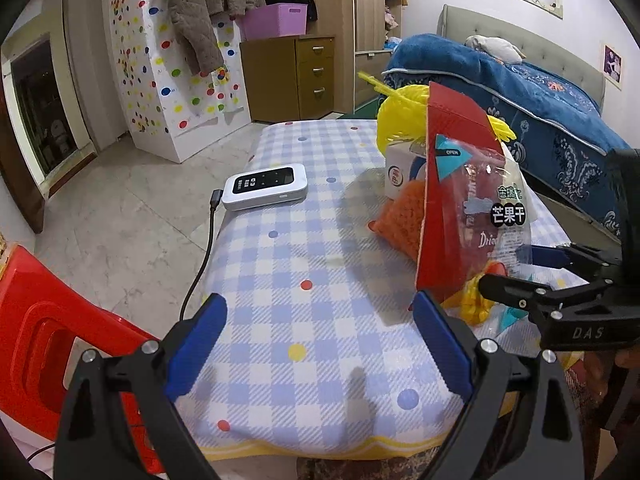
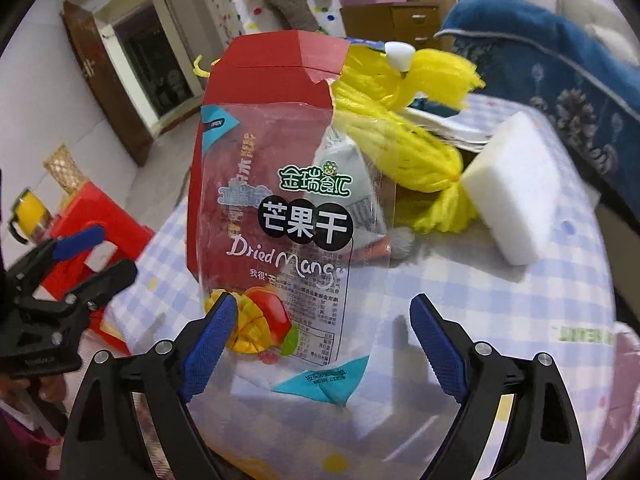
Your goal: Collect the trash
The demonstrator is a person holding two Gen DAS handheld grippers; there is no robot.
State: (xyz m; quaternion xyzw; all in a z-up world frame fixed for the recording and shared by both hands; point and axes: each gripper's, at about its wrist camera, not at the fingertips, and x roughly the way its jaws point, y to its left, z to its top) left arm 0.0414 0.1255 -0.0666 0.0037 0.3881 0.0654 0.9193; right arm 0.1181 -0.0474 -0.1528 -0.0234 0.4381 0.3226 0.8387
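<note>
A clear dried-mango bag (image 2: 288, 236) stands on the checked tablecloth, leaning on a red paper box (image 2: 276, 64) behind it. My right gripper (image 2: 320, 340) is open, its blue pads on either side of the bag's lower part, not closed on it. In the left wrist view the bag (image 1: 492, 208) and the red box (image 1: 452, 120) stand at the right, with the right gripper (image 1: 520, 266) reaching in at the bag's base. My left gripper (image 1: 320, 344) is open and empty over the tablecloth's near part.
Yellow yarn (image 2: 400, 120), a white sponge block (image 2: 516, 188), an orange mesh bag (image 1: 400, 216) and a white carton (image 1: 400, 172) lie behind the bag. A white device (image 1: 266, 186) with a cable sits at the table's left. A red stool (image 1: 48, 328) stands left; a bed (image 1: 540, 108) right.
</note>
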